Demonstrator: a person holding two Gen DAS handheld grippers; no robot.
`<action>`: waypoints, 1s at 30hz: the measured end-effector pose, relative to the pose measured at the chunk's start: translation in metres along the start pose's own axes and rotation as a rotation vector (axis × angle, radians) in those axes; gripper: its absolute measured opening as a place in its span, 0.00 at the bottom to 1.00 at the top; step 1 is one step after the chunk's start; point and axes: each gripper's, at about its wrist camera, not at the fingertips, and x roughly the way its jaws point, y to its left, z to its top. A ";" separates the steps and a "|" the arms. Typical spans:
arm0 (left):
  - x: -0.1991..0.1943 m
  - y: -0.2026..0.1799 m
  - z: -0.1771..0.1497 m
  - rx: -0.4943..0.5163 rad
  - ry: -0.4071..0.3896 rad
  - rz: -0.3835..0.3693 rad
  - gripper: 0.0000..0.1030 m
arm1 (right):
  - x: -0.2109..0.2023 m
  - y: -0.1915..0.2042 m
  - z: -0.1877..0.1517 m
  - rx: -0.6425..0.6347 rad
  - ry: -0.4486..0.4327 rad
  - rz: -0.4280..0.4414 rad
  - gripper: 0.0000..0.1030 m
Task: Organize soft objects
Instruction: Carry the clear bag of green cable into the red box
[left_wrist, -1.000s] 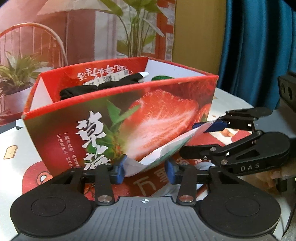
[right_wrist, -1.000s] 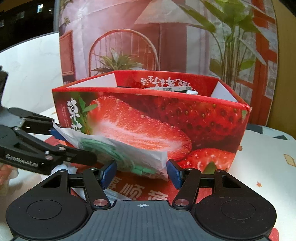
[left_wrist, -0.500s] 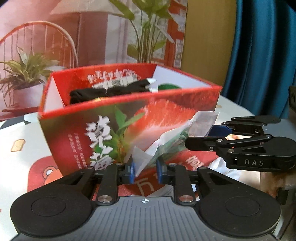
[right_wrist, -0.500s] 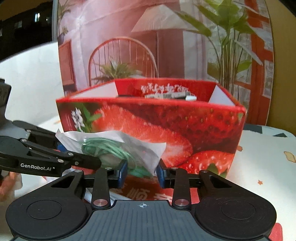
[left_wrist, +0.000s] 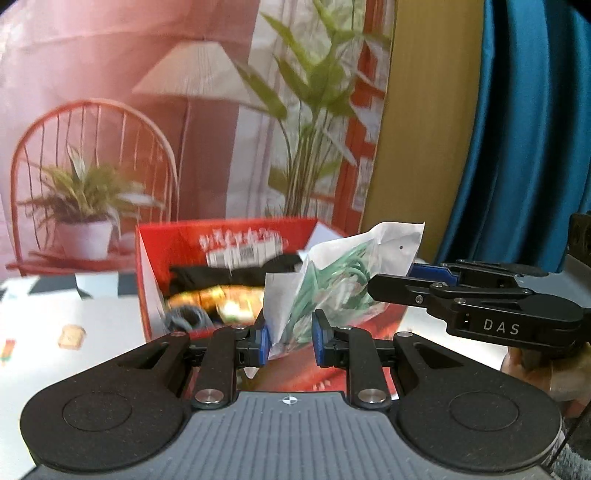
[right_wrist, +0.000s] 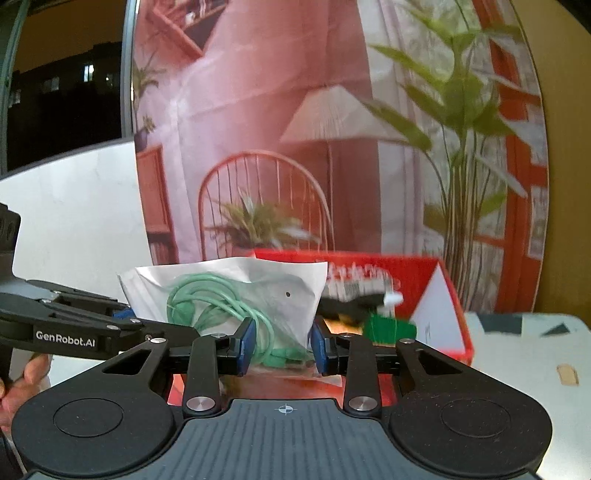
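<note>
Left gripper (left_wrist: 288, 334) and right gripper (right_wrist: 282, 345) jaws pinch one cable bag (right_wrist: 236, 291); uneven release could drop it outside the box (right_wrist: 436, 295) at 12 o'clock

A clear plastic bag of coiled green cable (left_wrist: 332, 280) hangs between the left gripper (left_wrist: 289, 338) and the right gripper (right_wrist: 282, 349), in front of and above the open red cardboard box (left_wrist: 229, 236). A black cloth bundle (left_wrist: 221, 275) lies inside the box, which stands on the white patterned tabletop (left_wrist: 74, 325). A printed backdrop of a chair and plants (left_wrist: 184, 110) hangs behind it.
</note>
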 end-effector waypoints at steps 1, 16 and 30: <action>-0.002 0.000 0.005 -0.001 -0.011 0.001 0.23 | 0.000 0.000 0.007 0.000 -0.009 0.003 0.27; 0.074 0.046 0.040 -0.154 0.141 -0.018 0.23 | 0.072 -0.031 0.046 0.095 0.090 -0.036 0.17; 0.155 0.065 0.031 -0.190 0.424 0.038 0.23 | 0.143 -0.063 0.017 0.176 0.353 -0.100 0.13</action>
